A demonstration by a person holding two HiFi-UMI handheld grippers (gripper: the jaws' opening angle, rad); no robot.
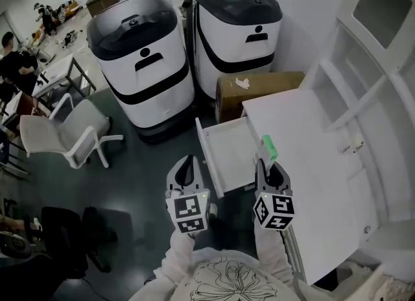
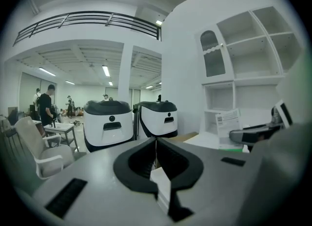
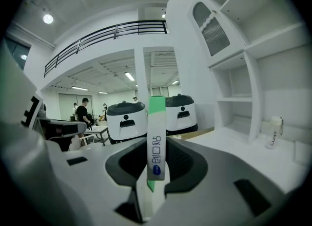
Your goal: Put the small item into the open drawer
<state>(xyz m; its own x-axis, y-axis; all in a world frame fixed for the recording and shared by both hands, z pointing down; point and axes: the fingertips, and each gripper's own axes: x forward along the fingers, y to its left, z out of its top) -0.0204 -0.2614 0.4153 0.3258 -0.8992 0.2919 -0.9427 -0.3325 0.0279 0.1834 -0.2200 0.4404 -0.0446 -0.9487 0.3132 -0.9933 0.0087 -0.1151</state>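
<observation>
Dark grey-green smooth floor [image 1: 139, 163] throughout. I logged two large white rounded machines with black lids [image 1: 139, 60] standing side by side, a brown cardboard box [image 1: 256, 92] just beside the right-hand one. A white plastic chair [image 1: 71, 131] stood near a white table on dark legs [image 1: 57, 72]. A tall white shelving unit with an arched compartment [image 3: 233, 99] rose at right. Overhead ran a black-railed mezzanine balcony [image 3: 107, 32] and lit ceiling strip lights [image 2: 106, 70].

— What are you counting ahead of the left gripper [image 1: 187, 159] and the right gripper [image 1: 270, 162]?
— I'm counting two white machines [image 1: 142, 66], one cardboard box [image 1: 256, 89], one open drawer [image 1: 227, 144].
— I'm also seeing one slim pack [image 3: 156, 137] standing between the right gripper's jaws.
</observation>
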